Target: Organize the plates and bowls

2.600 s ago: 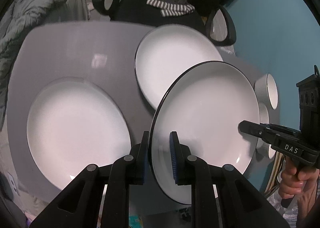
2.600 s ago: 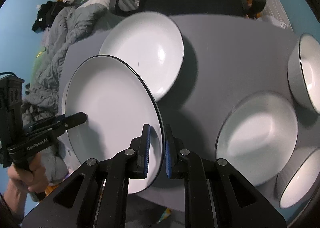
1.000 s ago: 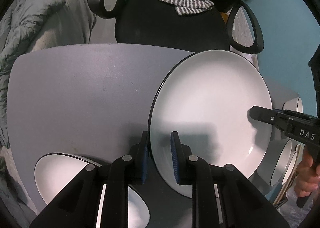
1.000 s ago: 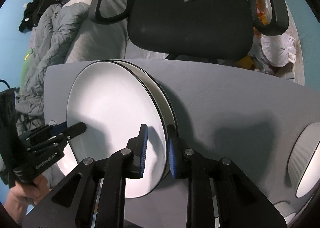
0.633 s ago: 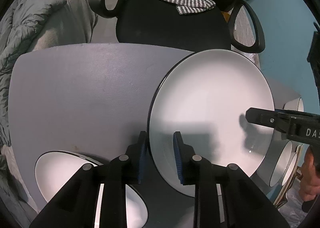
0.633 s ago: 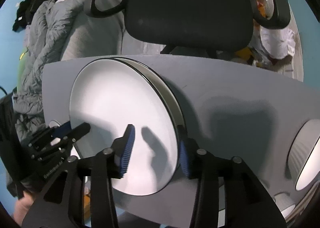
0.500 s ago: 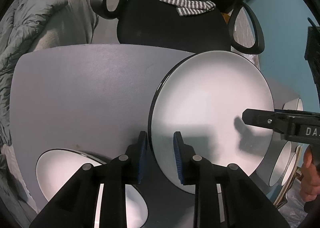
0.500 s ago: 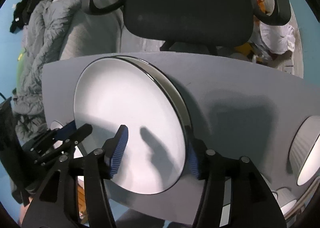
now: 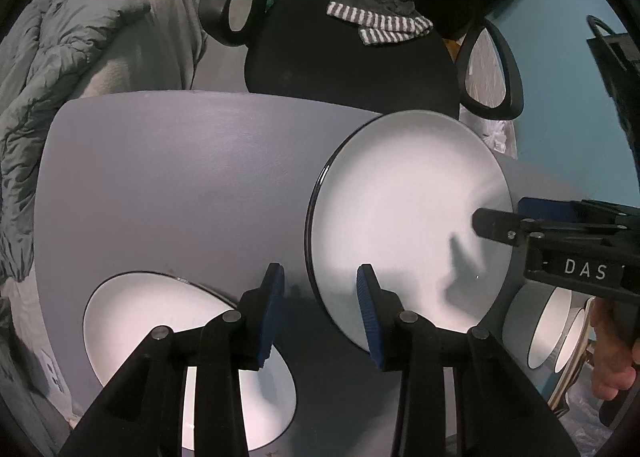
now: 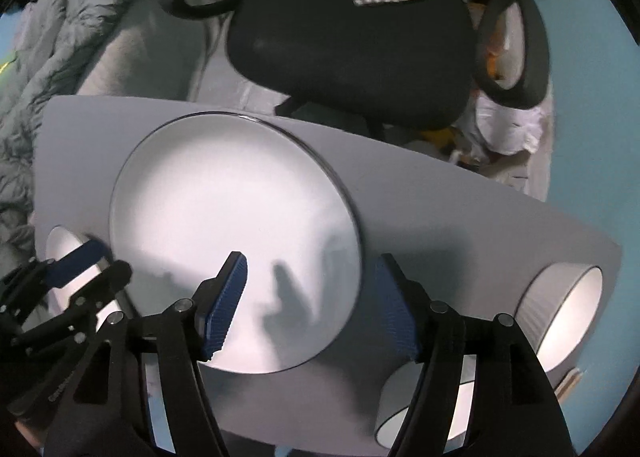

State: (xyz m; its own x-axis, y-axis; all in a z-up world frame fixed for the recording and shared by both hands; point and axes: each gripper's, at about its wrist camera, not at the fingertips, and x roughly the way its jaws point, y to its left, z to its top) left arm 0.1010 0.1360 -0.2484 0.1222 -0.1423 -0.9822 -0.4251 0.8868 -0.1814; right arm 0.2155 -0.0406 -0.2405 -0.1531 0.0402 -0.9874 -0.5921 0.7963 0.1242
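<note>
A white plate with a dark rim (image 9: 408, 217) (image 10: 232, 217) lies flat on a second plate at the back of the grey table (image 9: 168, 177). My left gripper (image 9: 320, 311) straddles its left rim. Its jaws are opening and the blue pads stand clear of the rim. My right gripper (image 10: 312, 303) straddles the opposite rim, jaws also opening, pads not touching. Each gripper shows in the other's view: the right gripper (image 9: 500, 215) at the plate's right rim, the left gripper (image 10: 108, 259) at its left rim. Another white plate (image 9: 180, 353) lies near the table's front left.
Grey-sided white bowls (image 10: 568, 317) (image 10: 420, 413) stand on the right part of the table, also seen as bowls (image 9: 548, 329) behind the right gripper. A black office chair (image 9: 344, 69) with a striped cloth stands behind the table. Bedding (image 9: 60, 69) lies to the left.
Both grippers had the plate's rim pinched. Now both sets of jaws have spread and the plate rests on the one under it. The right gripper has drawn back a little.
</note>
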